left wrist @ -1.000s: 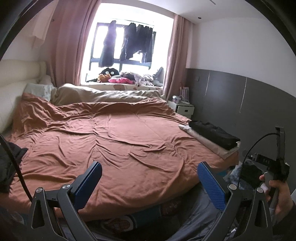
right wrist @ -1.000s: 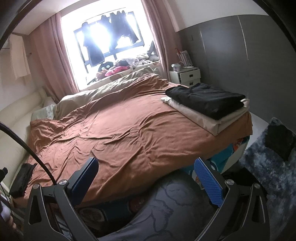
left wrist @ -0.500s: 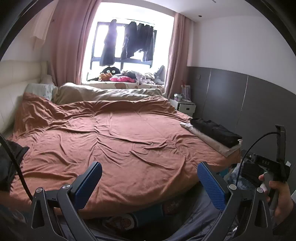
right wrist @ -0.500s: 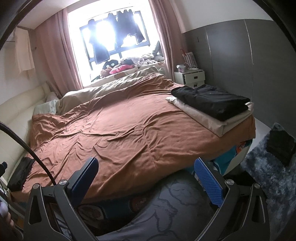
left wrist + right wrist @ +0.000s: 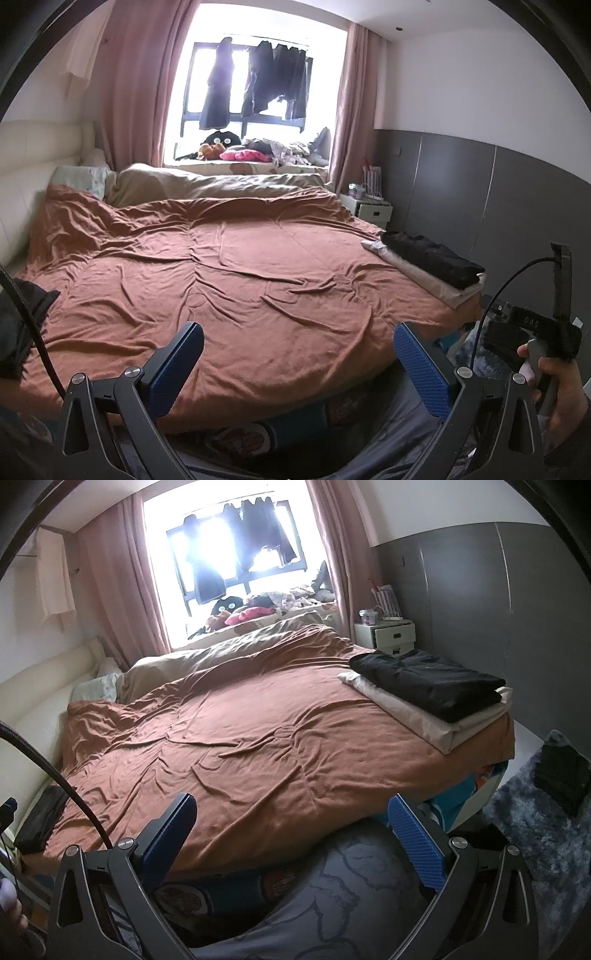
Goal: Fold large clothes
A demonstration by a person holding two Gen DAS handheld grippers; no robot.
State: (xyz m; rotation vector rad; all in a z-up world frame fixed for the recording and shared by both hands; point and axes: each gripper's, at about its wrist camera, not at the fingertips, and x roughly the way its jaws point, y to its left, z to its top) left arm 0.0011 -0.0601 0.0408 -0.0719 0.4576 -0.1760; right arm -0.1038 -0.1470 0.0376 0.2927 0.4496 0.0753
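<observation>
A folded black garment [image 5: 428, 681] lies on a folded cream one [image 5: 424, 712] at the bed's right edge; the stack also shows in the left wrist view [image 5: 432, 254]. My left gripper [image 5: 297, 350] is open and empty above the near edge of the brown bedspread [image 5: 240, 277]. My right gripper [image 5: 291, 823] is open and empty above the same edge of the bedspread [image 5: 258, 738]. The right gripper's body and the hand holding it show in the left wrist view [image 5: 535, 332].
A dark garment [image 5: 18, 325] lies at the bed's left edge, also in the right wrist view [image 5: 40, 819]. A white nightstand [image 5: 386, 637] stands by the far right corner. A shaggy grey rug [image 5: 535, 830] with a dark item [image 5: 563, 775] lies on the floor at right. Clothes hang at the window [image 5: 258, 85].
Both cameras have tilted up a little, so the bed sits lower in both views. Both grippers stay open and empty.
</observation>
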